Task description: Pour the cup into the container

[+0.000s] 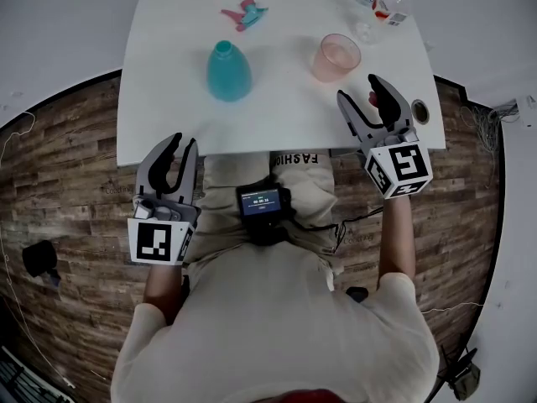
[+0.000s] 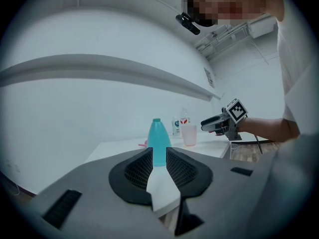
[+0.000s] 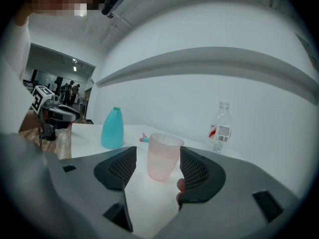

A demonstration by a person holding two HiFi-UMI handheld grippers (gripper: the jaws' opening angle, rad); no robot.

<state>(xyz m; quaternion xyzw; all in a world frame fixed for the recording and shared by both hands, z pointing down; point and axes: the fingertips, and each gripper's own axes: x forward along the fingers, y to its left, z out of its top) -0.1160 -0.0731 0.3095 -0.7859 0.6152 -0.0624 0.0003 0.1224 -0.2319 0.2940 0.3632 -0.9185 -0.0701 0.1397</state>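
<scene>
**Q:** Surface and room?
**A:** A white table (image 1: pixel 168 116) is recorded against a white wall (image 2: pixel 60 118), over a wood-plank floor (image 1: pixel 67 166). A round hole (image 1: pixel 420 112) is noted near the table's right edge.

**Q:** Task items?
**A:** The pink cup (image 1: pixel 337 56) is stood upright on the table, well apart from the teal container (image 1: pixel 228 72) to its left. A sprayer head (image 1: pixel 243 13) and a red-labelled clear bottle (image 3: pixel 221 126) are set farther back.

**Q:** Grippers?
**A:** The right gripper (image 1: pixel 361 91) is held wide, just short of the cup, no contact. The left gripper (image 1: pixel 182 141) is held off the near edge, narrowly parted, nothing between.
</scene>
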